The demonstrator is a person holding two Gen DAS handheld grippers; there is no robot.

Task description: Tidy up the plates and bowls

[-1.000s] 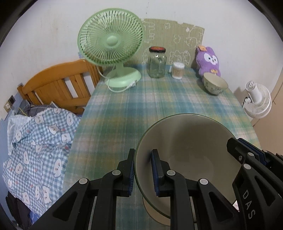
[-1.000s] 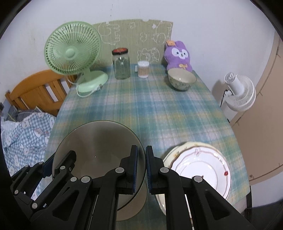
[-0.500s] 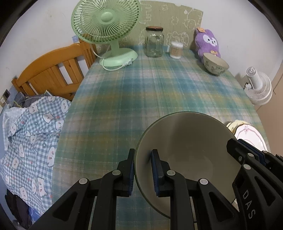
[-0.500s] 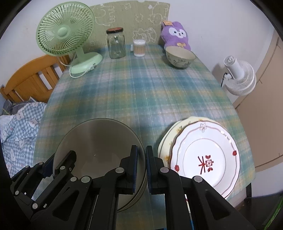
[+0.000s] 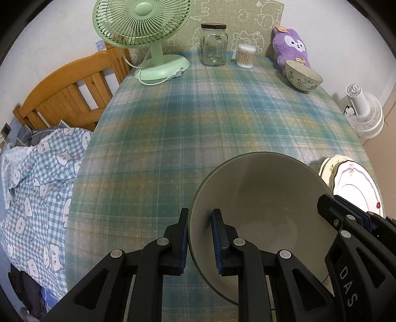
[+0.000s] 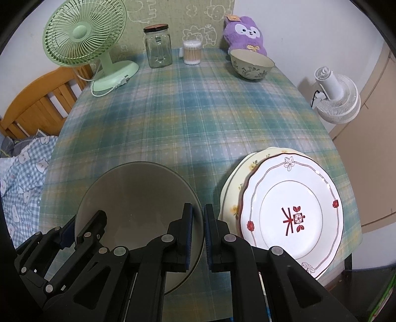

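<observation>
Since both grippers are on one bowl, here's how I read it from my end:

Big bowl (image 5: pixel 259 210): grey-green, held by its rim on two sides, near edge of the table (image 5: pixel 198 119). Can't tell if its foot is touching the cloth or just above it.

Left gripper (image 5: pixel 200 237): clamped on the bowl's left rim, one pad inside the wall, one outside. Nothing else in it.

Right gripper (image 6: pixel 197 230): pinched tight on the right rim, same deal, one pad in and one out.

Plates (image 6: pixel 292 213): two stacked just right of the bowl, white one with the red mark on top of a cream floral one. Looks like that part is sorted.

Small bowl (image 6: pixel 252 64): floral, sitting alone at the far right end, right in front of the purple plush (image 6: pixel 245 32). Well apart from the big one.

Done so far, I'd say: plates piled, big bowl being placed beside them.

Left, my guess: let go of the big bowl, then fetch the small one and nest it inside, or park it next to it.

Clutter: green fan (image 5: pixel 143 22), jar (image 5: pixel 214 44), cotton swabs (image 5: pixel 245 55) along the back. None of it in the way.

Risk: rim grip on a heavy bowl, so I'd release both sides together.
</observation>
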